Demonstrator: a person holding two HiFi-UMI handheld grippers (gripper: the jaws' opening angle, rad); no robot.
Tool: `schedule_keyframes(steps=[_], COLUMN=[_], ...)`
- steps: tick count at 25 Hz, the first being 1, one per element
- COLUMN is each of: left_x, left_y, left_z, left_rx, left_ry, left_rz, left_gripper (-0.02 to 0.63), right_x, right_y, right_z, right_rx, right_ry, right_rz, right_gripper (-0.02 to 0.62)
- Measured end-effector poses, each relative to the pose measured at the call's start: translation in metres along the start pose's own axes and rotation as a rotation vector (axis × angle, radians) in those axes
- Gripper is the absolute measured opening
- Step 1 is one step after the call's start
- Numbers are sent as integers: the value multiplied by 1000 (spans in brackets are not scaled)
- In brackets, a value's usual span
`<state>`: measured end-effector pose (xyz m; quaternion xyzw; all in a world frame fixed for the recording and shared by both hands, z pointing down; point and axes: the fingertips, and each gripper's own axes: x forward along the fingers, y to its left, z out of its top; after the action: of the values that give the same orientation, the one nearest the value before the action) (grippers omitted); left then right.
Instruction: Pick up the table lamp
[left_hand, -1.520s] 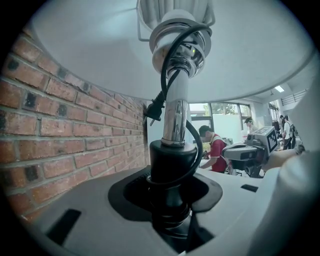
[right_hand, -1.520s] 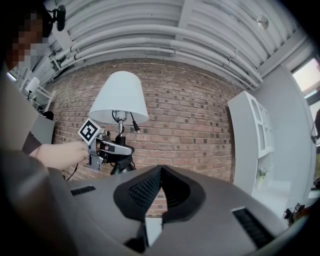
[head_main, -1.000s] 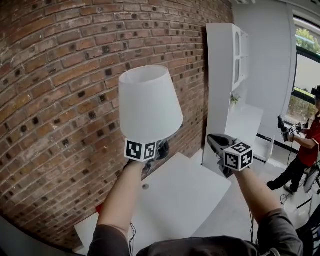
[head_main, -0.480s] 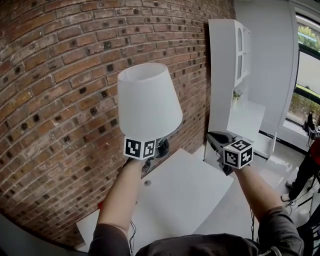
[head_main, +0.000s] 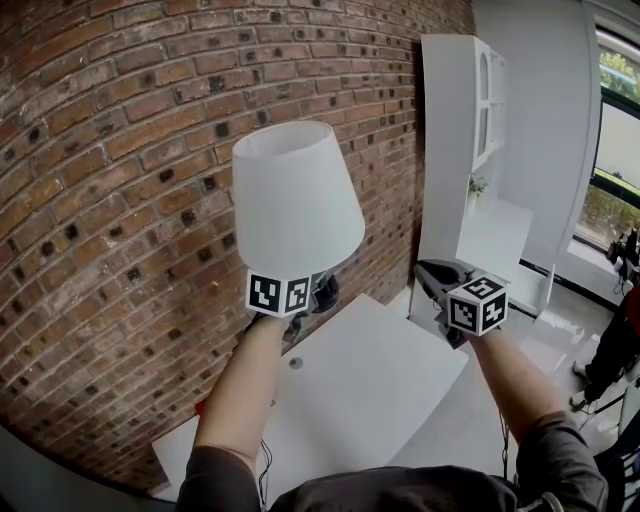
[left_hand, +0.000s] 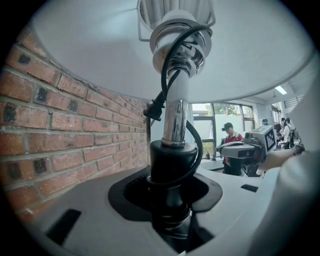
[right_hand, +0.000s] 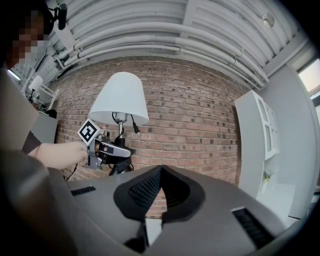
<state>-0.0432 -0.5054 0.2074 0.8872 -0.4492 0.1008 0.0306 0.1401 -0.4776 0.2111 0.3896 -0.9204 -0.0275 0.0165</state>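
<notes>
Left gripper (head_main: 320, 295) raised, jaws clamped; right gripper (head_main: 428, 278) level, jaws together.

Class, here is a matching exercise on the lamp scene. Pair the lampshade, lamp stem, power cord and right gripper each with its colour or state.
Column one:
1. lampshade
2. lamp stem
3. power cord
4. right gripper

Column two:
A. shiny chrome
B. jaws together, nothing held
C. white
D. black, looped round the stem

Pairs: 1-C, 2-A, 3-D, 4-B.
</notes>
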Motion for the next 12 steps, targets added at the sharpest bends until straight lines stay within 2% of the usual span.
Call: schedule_keyframes(steps=[12], left_x=[-1], left_y=[5], left_z=[-1], left_rx=[-4], left_ry=[1], left_rz=[2], left_gripper=[155], right_x=[6], right_y=[4], right_z=[0], right_rx=[-11], right_ry=[0], right_rz=[11], right_gripper=[-8])
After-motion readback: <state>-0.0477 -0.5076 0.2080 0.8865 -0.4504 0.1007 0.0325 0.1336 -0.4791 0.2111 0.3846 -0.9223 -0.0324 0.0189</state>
